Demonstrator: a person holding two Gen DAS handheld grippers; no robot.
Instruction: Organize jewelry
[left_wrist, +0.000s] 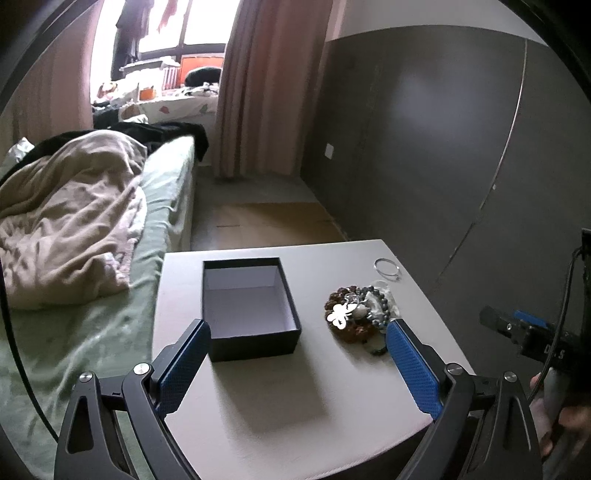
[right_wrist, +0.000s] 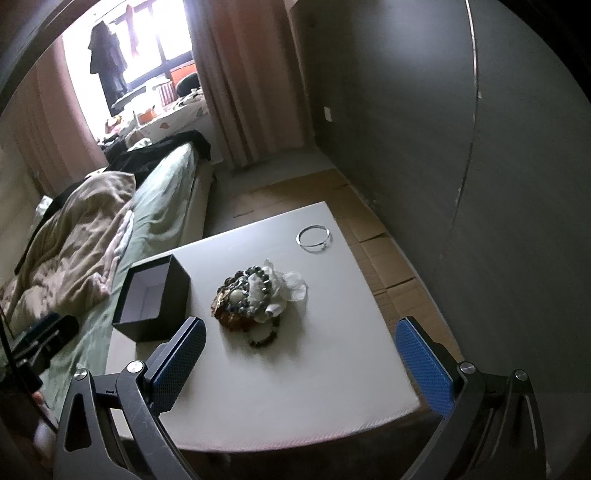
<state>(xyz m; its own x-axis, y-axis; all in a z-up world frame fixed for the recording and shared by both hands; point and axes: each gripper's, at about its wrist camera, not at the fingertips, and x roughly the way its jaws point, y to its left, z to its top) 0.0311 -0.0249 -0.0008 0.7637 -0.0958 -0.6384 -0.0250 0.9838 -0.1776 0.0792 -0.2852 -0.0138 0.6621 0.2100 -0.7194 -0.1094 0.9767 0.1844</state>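
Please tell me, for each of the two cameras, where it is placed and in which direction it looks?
Left wrist: on the left gripper, facing forward over the open black box; the right gripper and a hand show at the right edge.
Right wrist: on the right gripper, facing the jewelry pile on the white table.
Both views share the box, pile, silver bangle, table and bed.

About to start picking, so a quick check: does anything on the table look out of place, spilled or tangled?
Nothing is spilled. The bead bracelets lie heaped in one tangled pile with a crumpled clear wrapper, so single pieces may be hard to separate. The silver bangle lies apart near the far corner. The black box is open and empty.
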